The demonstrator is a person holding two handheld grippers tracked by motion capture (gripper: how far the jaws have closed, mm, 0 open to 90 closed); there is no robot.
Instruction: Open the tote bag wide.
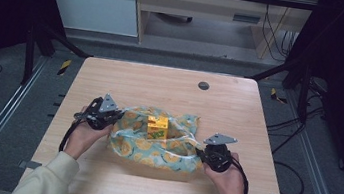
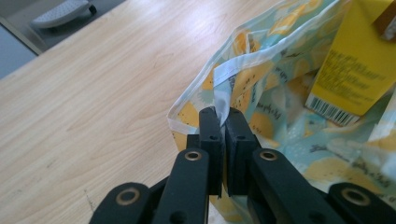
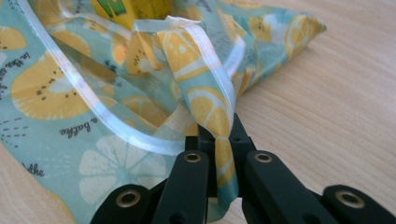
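A fruit-printed cloth (image 1: 153, 147) is spread on the desk (image 1: 112, 76), with a yellow carton (image 1: 157, 127) standing on its middle. Its left edge is pinched by the left gripper (image 2: 219, 122) and its right corner by the right gripper (image 3: 219, 135), fingers pressed together on fabric. Gripping appears done; lifting and wrapping are judged still outstanding.

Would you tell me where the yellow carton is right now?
In the high view, the yellow carton stands mid-table inside the fruit-print bag, between the two grippers.
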